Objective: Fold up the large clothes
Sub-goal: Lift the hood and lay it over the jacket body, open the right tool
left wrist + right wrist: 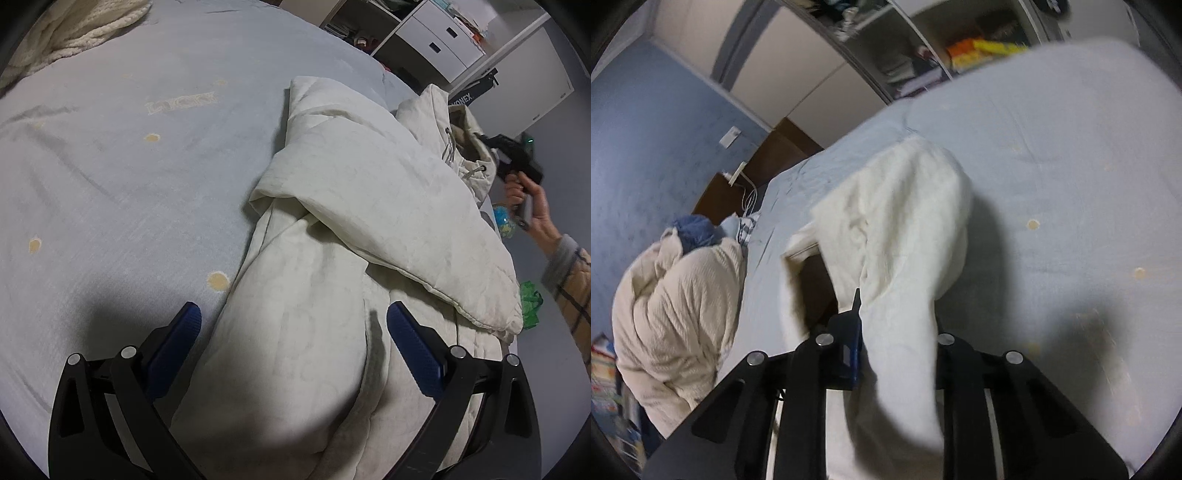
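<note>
A cream hooded garment lies along the right side of a bed with a pale blue sheet, one sleeve folded across its body. My left gripper stands open over the garment's lower part, a blue pad on each side and neither touching cloth. At the far right a hand holds the other tool against the hood. In the right wrist view my right gripper is shut on a lifted fold of the cream garment. The cloth drapes over the right finger and hides it.
A cream knit blanket lies at the bed's far left corner. A cream quilted bundle sits by the blue wall. Shelves and drawers stand beyond the bed, and a green item lies past its right edge.
</note>
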Tool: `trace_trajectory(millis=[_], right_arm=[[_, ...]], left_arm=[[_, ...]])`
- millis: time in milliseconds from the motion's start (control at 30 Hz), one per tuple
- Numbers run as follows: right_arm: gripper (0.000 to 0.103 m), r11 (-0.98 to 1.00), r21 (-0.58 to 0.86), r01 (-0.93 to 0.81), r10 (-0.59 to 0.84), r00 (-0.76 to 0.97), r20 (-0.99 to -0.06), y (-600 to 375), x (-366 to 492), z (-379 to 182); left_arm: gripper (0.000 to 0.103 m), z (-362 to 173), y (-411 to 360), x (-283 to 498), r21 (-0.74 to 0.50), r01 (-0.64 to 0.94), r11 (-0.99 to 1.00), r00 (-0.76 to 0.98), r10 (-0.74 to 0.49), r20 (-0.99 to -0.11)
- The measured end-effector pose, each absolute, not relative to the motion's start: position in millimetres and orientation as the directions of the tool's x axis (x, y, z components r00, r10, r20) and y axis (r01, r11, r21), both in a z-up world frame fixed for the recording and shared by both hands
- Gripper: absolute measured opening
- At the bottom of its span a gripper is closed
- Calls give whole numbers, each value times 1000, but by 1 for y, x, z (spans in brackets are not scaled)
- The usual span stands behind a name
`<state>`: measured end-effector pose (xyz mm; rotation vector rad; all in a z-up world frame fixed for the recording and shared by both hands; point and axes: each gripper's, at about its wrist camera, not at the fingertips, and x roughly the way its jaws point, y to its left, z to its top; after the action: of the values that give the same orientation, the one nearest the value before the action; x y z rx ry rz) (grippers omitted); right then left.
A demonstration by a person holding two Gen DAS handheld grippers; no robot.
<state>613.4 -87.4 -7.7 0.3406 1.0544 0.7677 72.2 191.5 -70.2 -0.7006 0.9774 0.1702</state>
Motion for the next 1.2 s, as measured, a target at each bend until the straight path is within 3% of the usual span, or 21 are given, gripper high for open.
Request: trace_trajectory(millis=[400, 767, 967, 1100, 1200], right_arm=[[16, 730, 489, -477, 662, 320, -677, -98, 486, 50], [16, 749, 334, -572, 587, 340, -735, -112, 359, 27], [16, 745, 88, -661, 459, 411, -788, -105, 302, 2], [16, 680, -132, -721, 372, 495, -786, -99, 271, -14], [16, 659, -191, -728, 356, 525, -773, -101, 260, -21]], left_arm=[[96, -64, 193, 65, -440, -460, 771, 572, -121, -811], [96, -53, 189, 63, -323, -501, 803, 526, -13, -850], [96, -33, 171, 67, -242, -431, 870, 520, 20, -854], [96, -8, 166, 77, -270, -393, 879, 554, -8, -833], [96, 18, 165, 94, -301, -368, 880, 593, -27, -805]])
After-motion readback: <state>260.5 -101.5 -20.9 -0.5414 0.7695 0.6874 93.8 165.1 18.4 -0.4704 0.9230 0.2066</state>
